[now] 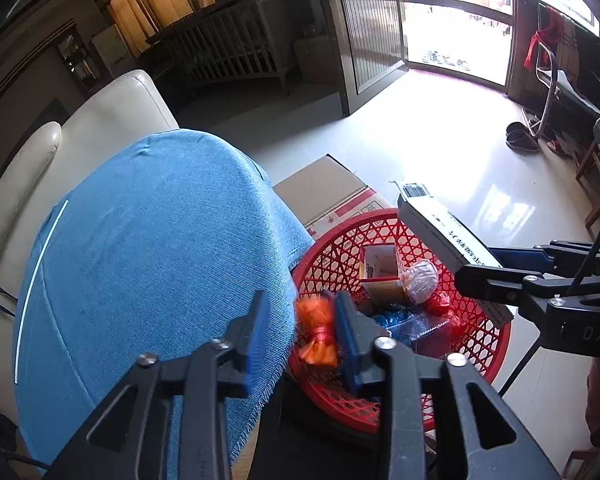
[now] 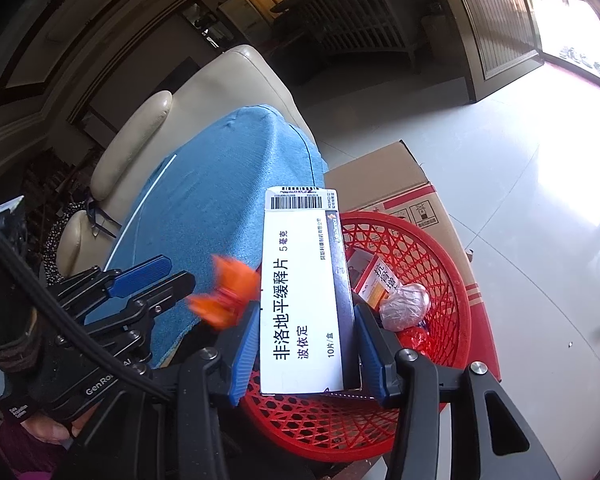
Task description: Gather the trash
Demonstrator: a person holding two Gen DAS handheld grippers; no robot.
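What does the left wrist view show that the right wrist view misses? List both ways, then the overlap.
Left only: slippers near the doorway, and blue plastic in the red basket. Right only: the barcode and printed face of the white box. Both: that basket, the white box, the orange wrapper, blue cloth and cardboard box.
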